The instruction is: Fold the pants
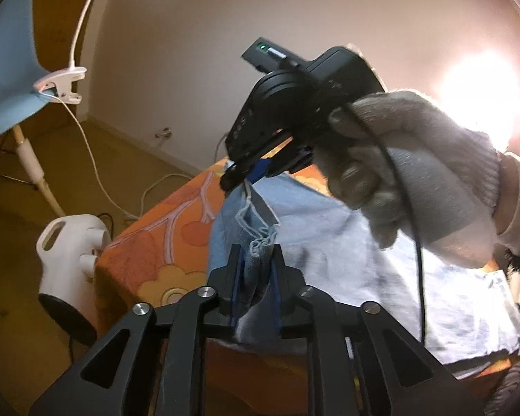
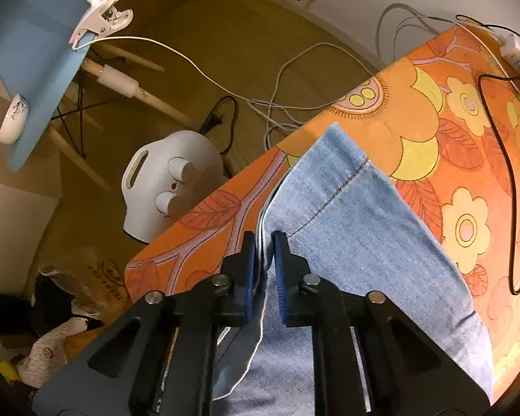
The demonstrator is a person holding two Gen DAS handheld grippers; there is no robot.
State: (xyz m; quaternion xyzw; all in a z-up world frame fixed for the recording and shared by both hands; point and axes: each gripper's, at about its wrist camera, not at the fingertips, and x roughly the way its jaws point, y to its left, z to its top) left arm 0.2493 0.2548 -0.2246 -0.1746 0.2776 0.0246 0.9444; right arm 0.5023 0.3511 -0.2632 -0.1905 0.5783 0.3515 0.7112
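Observation:
Light blue denim pants (image 1: 364, 242) lie on a table covered with an orange flowered cloth (image 1: 163, 228). My left gripper (image 1: 256, 256) is shut on a bunched fold of the denim, which fills the gap between its pads. Beyond it a gloved hand (image 1: 416, 159) holds my right gripper (image 1: 237, 178), pointing steeply down and pinching a raised edge of the same fabric. In the right wrist view the right gripper (image 2: 265, 253) is shut on thin layered edges of the pants (image 2: 357, 215), near the table's (image 2: 416, 111) left edge. A stitched hem runs across the denim just ahead.
A white heater (image 2: 170, 180) stands on the floor beside the table edge. A blue chair (image 2: 34, 62) carries a white clip lamp (image 2: 104, 17). Cables (image 2: 277, 104) trail over the floor, a black cable (image 2: 502, 173) and power strip (image 2: 513, 52) lie on the table, and bags (image 2: 52, 329) are piled low left.

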